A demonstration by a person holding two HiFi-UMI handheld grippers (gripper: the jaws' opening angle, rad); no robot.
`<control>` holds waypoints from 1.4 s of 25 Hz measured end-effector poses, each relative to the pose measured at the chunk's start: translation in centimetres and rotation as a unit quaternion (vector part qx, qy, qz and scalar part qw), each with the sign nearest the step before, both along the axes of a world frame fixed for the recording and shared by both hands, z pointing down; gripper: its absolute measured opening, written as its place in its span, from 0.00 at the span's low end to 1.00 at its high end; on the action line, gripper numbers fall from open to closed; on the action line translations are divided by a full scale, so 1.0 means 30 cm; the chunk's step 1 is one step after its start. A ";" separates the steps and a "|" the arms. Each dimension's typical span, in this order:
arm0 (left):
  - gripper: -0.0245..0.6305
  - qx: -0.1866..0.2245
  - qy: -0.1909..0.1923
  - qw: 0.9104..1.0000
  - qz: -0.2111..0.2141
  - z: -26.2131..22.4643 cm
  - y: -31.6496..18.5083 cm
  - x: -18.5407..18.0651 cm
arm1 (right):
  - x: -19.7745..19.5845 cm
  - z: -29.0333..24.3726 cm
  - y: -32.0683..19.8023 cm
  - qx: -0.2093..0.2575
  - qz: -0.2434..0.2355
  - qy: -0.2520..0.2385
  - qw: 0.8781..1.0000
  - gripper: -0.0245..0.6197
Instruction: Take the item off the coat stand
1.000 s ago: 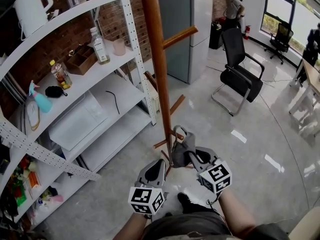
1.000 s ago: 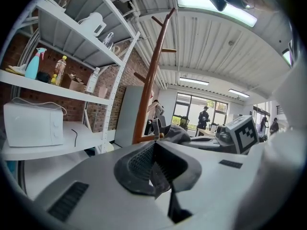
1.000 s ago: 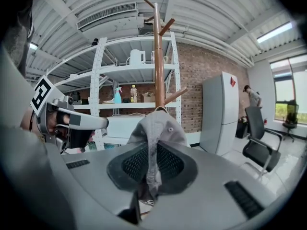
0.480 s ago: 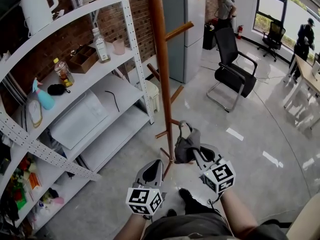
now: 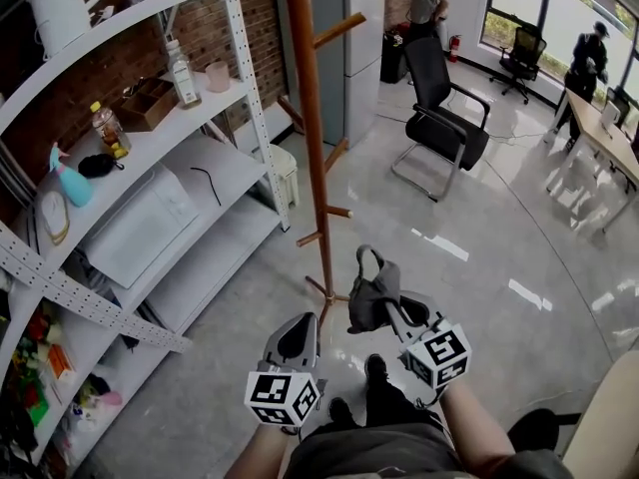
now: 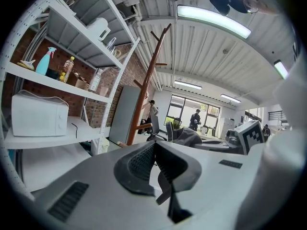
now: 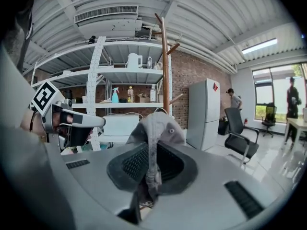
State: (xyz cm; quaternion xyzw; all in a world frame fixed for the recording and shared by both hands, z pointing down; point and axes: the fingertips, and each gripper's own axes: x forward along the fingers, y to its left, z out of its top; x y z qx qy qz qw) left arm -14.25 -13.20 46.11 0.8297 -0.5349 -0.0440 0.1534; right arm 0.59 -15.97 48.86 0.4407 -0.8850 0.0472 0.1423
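The pale, glossy floor (image 5: 479, 267) fills most of the head view. Along its left side stands a white shelving rack (image 5: 240, 98) against a brick wall. A white microwave (image 5: 135, 228) sits on one of its middle shelves. On the shelf above it are a blue spray bottle (image 5: 68, 180), a few other bottles and a pink cup (image 5: 218, 76).

Just to the right of the rack rises the brown wooden coat stand (image 5: 310, 118). Its pegs are bare and its feet are spread on the floor. Behind it is a grey fridge (image 5: 359, 78). Further back there is a black office chair (image 5: 439, 128), and a desk (image 5: 609, 118) stands at the right edge. Two people are far off near the windows.

The person's two arms reach forward from the bottom of the head view. The right tongs (image 7: 149, 150) are closed on a grey cap (image 5: 373, 299), with a fold of its cloth pinched between the pads. The cap is off the stand. It is held in the air above the floor, to the right of the stand's foot and clear of the pole. Its strap loop stands up at the top.

The left tongs (image 6: 153, 145) are beside the right, a little lower in the head view. Their jaws are together and nothing is between them. They touch neither the cap nor the stand.
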 end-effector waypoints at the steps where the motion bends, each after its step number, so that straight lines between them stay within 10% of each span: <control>1: 0.05 -0.002 0.001 1.000 0.002 0.007 0.011 0.003 | 0.004 0.005 0.016 -0.002 0.001 0.003 1.000 0.08; 35: 0.05 0.012 -0.027 0.999 -0.014 -0.069 0.287 0.356 | 0.368 0.000 0.294 -0.012 -0.019 -0.009 1.000 0.08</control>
